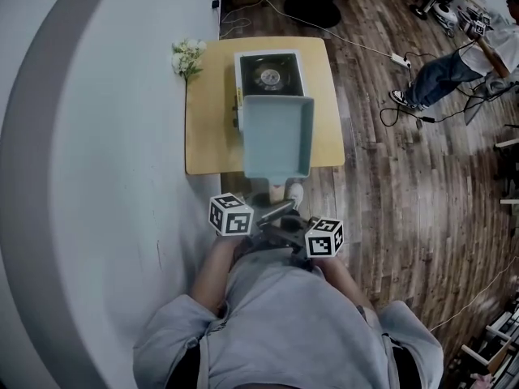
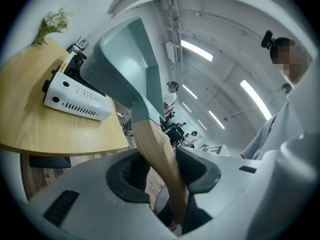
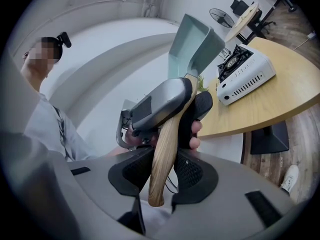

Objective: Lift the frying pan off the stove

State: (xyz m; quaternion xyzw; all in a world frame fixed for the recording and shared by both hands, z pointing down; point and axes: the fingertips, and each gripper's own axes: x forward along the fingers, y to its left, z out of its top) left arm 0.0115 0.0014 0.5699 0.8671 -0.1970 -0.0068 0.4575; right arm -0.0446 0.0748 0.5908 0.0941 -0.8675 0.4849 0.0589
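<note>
A rectangular teal frying pan (image 1: 277, 136) with a wooden handle (image 1: 278, 190) hangs in the air over the table's near edge, just in front of the white portable stove (image 1: 269, 75). Both grippers clamp the handle. My left gripper (image 1: 272, 213) grips it from the left, and in the left gripper view its jaws (image 2: 165, 171) press on the handle (image 2: 155, 149), with the pan (image 2: 125, 69) tilted up beyond. My right gripper (image 1: 289, 232) holds the handle's end (image 3: 161, 169), its jaws (image 3: 162, 171) shut on the wood. The stove's burner (image 1: 268, 77) is bare.
The stove stands on a small wooden table (image 1: 211, 128) against a curved white wall. White flowers (image 1: 186, 55) lie at the table's far left corner. Cables and a power strip (image 1: 399, 57) run over the wooden floor on the right, where another person (image 1: 454, 67) sits.
</note>
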